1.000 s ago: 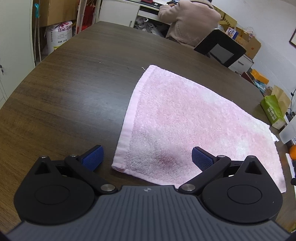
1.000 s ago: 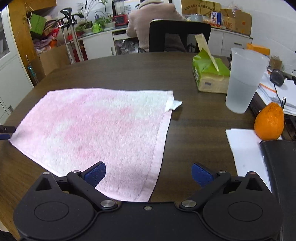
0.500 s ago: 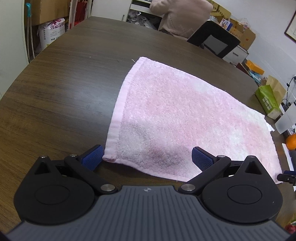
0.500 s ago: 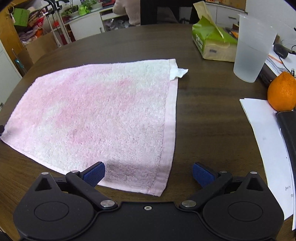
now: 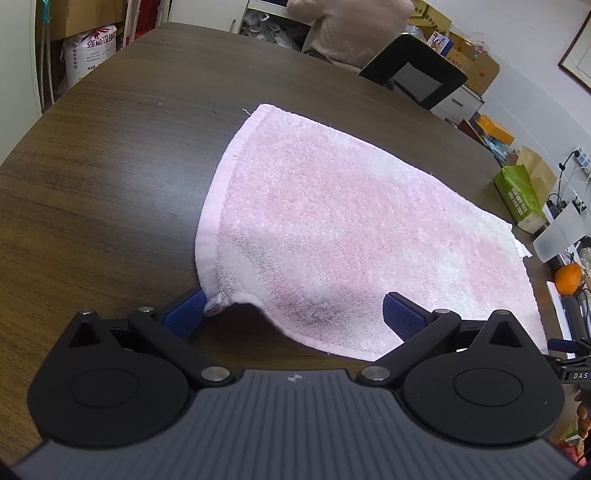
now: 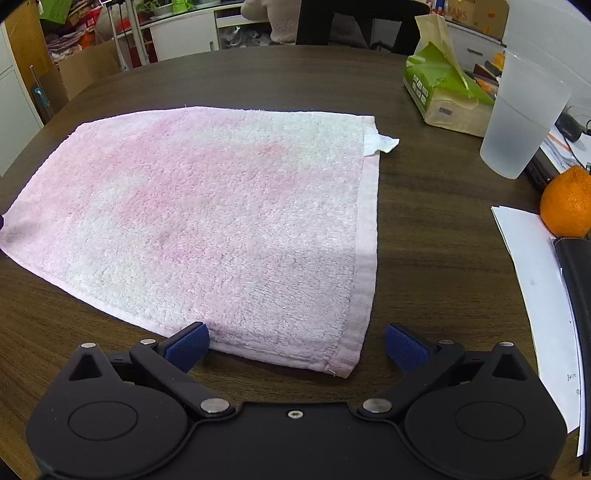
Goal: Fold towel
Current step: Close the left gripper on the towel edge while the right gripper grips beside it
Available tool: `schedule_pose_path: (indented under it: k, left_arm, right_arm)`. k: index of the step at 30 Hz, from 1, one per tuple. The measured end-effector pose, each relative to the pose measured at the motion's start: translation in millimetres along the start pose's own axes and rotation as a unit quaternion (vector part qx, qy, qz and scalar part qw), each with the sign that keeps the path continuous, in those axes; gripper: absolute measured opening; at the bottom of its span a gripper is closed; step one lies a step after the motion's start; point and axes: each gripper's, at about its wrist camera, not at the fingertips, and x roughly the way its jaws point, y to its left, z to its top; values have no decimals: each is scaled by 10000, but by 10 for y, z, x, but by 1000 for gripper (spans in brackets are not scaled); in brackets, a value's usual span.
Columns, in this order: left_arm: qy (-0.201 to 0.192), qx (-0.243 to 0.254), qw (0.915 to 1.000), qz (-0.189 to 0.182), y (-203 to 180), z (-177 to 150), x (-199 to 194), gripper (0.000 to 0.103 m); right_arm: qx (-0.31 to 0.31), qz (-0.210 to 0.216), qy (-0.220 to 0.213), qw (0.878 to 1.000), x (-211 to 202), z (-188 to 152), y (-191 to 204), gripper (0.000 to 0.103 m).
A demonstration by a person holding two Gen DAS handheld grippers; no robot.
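Observation:
A pink towel (image 5: 351, 221) lies spread flat on the dark wooden table (image 5: 110, 166). My left gripper (image 5: 293, 315) is open at the towel's near left corner. That corner is bunched and slightly lifted against the left fingertip (image 5: 184, 314), and the near hem runs between the two pads. In the right wrist view, the towel (image 6: 221, 214) shows its near right corner between the open fingers of my right gripper (image 6: 295, 347), low over the table. A white label (image 6: 384, 142) sticks out at the far right corner.
Right of the towel are a green tissue pack (image 6: 443, 92), a frosted plastic cup (image 6: 521, 122), an orange (image 6: 567, 206), white paper (image 6: 535, 295) and a black folder (image 6: 576, 280). A person (image 5: 347, 29) sits beyond the table's far edge beside a black chair (image 5: 413, 74).
Both grippers have moved forward and down to the towel's near corners. The left corner is now pushed up into a small ridge against my left fingertip.

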Motion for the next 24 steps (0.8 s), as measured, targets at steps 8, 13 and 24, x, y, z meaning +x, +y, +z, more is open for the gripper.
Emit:
schedule_pose_path:
  k: [8,13,24]
  left_arm:
    - [-1,-44,10000,62,-13,7,15,101]
    - [29,-49,10000,-37,-38,10,6,87]
    - [173,-319,9991,-235,30,35,11,36]
  right_arm:
    - [-30,48,-64,10000,19,17,-17,100]
    - [-96,76,-46,9999,12,56,-5,85]
    - [-97,129,-82,9998,-56,110,30,44]
